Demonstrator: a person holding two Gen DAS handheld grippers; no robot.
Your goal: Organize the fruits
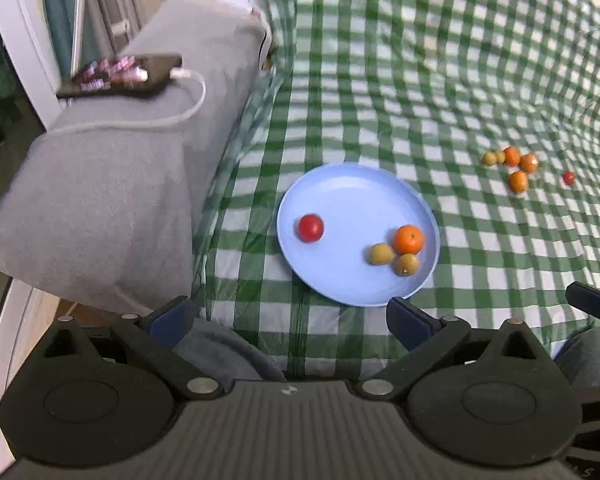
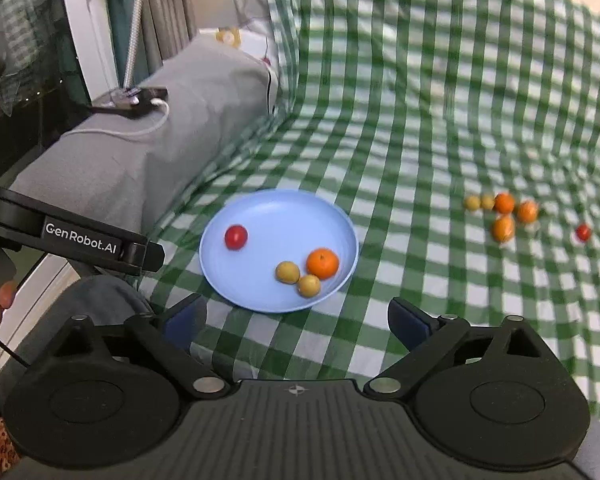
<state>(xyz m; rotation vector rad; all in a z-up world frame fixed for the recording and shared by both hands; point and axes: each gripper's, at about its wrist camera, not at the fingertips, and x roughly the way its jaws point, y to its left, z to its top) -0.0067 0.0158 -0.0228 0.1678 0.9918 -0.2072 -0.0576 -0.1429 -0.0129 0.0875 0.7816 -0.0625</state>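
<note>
A light blue plate (image 1: 340, 192) lies on the green checked cloth. It holds a red tomato (image 1: 310, 228), an orange (image 1: 408, 239) and two yellow-green fruits (image 1: 381, 254). The plate also shows in the right wrist view (image 2: 284, 212) with the same fruits. A loose group of oranges (image 1: 518, 168) and small yellow fruits (image 1: 493, 157) lies on the cloth to the right, with a lone red tomato (image 1: 568, 177). My left gripper (image 1: 290, 316) is open and empty, just short of the plate. My right gripper (image 2: 296, 316) is open and empty, also near the plate's front edge.
A grey cushion (image 1: 132, 168) lies to the left with a black phone (image 1: 120, 76) and white charging cable on it. The left gripper's body (image 2: 72, 236) shows at the left of the right wrist view. The checked cloth (image 1: 440, 60) rises at the back.
</note>
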